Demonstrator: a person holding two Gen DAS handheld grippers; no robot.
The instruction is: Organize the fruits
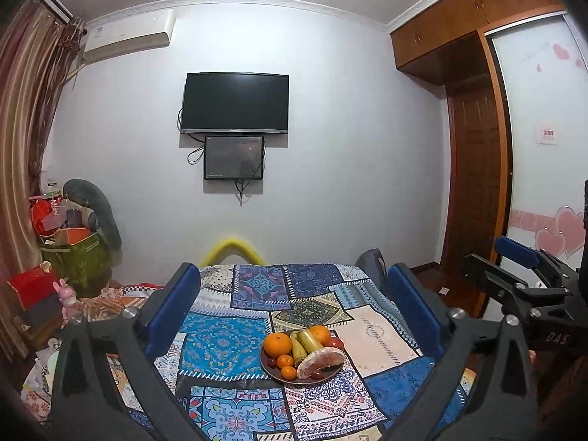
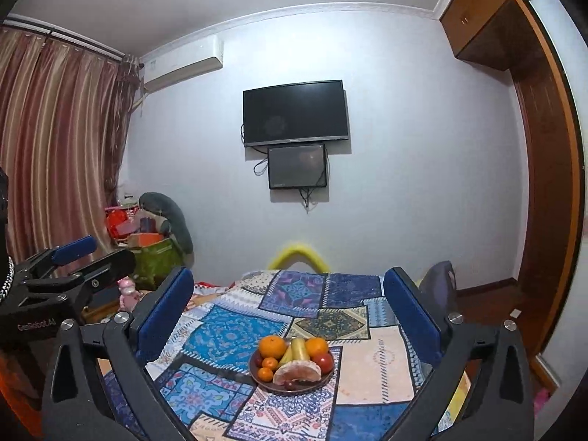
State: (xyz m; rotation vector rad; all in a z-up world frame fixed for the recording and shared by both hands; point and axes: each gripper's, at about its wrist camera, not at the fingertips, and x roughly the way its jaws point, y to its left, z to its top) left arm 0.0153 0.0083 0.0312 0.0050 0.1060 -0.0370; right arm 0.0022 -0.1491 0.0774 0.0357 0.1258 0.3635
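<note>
A dark round plate (image 1: 273, 374) (image 2: 257, 376) full of fruit sits on the patchwork tablecloth. It holds two large oranges (image 1: 277, 344) (image 2: 272, 346), small tangerines (image 1: 285, 361) (image 2: 270, 363), yellow-green fruits (image 1: 309, 340) (image 2: 298, 349), a red fruit (image 1: 336, 343) (image 2: 322, 361) and a pink pomelo piece (image 1: 320, 360) (image 2: 297, 370). My left gripper (image 1: 294, 308) is open and empty, held back from and above the plate. My right gripper (image 2: 288, 310) is open and empty, likewise. Each gripper shows at the edge of the other's view (image 1: 514, 261) (image 2: 84, 253).
The table (image 1: 228, 345) (image 2: 371, 360) has a blue patchwork cloth. A yellow chair back (image 1: 231, 250) (image 2: 297, 253) stands at its far edge, a dark chair (image 2: 439, 279) at the right. Boxes and bags (image 1: 70, 250) are piled at the left wall. A wooden door (image 1: 474, 183) is right.
</note>
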